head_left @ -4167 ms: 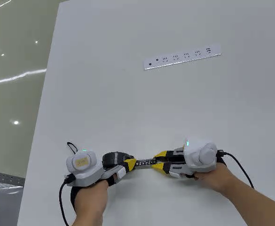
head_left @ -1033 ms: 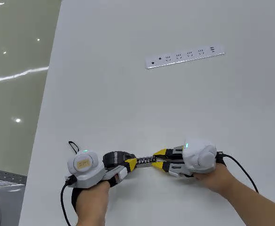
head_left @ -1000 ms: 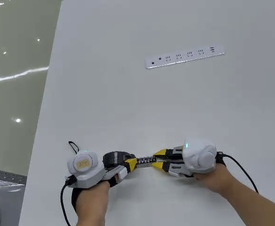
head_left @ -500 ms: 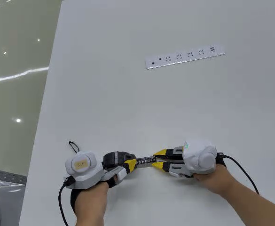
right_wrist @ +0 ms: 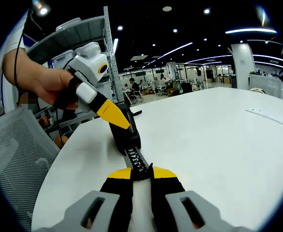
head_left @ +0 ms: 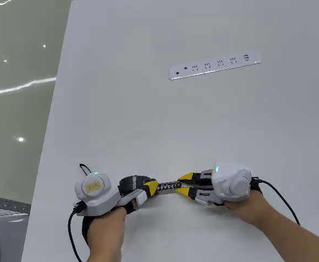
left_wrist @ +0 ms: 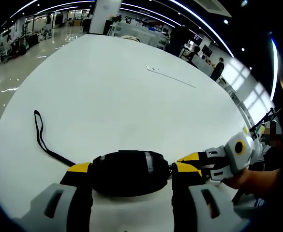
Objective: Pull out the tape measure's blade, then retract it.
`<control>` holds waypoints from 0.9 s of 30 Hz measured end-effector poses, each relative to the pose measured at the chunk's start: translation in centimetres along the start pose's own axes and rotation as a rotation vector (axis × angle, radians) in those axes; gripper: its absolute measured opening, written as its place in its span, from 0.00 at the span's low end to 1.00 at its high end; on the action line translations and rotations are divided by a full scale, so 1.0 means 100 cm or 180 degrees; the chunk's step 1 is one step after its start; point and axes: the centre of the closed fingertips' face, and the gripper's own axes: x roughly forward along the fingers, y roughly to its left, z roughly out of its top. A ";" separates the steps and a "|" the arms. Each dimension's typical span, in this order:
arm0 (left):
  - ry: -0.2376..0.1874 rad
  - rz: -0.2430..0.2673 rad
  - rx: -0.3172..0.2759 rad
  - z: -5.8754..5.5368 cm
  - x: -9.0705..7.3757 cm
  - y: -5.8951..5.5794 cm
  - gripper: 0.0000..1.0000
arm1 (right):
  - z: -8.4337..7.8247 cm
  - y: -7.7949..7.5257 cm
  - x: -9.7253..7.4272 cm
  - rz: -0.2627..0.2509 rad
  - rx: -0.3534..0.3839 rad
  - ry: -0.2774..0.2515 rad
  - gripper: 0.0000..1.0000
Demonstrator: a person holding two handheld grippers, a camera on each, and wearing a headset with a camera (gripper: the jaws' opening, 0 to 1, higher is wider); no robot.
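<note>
The black tape measure case [head_left: 133,184] lies near the front of the white table [head_left: 148,109], and my left gripper [head_left: 142,192] is shut on it. In the left gripper view the case [left_wrist: 130,172] sits between the yellow-tipped fingers [left_wrist: 78,170]. A short length of numbered blade [head_left: 169,186] runs from the case to my right gripper [head_left: 184,185], which is shut on its end. In the right gripper view the blade [right_wrist: 136,161] leads from the fingertips [right_wrist: 118,174] to the case [right_wrist: 126,129]. The case's black wrist strap [left_wrist: 43,141] trails on the table.
A white power strip [head_left: 215,65] lies flat further back on the table. The table's left edge [head_left: 50,125] drops to a glossy floor. Cables run back from both grippers. An office with shelving and people shows behind in the gripper views.
The left gripper with the case has shifted slightly left; the blade between the two grippers stays short. The right gripper has held its place.
</note>
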 end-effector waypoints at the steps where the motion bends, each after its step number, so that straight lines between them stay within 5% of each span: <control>1: 0.0005 0.0010 -0.0005 0.000 0.000 0.000 0.63 | 0.000 0.000 0.000 0.0000 -0.0001 0.0000 0.12; 27: 0.0077 0.0109 -0.0002 -0.002 0.003 0.001 0.60 | 0.000 0.001 0.000 0.0012 0.0011 0.0007 0.12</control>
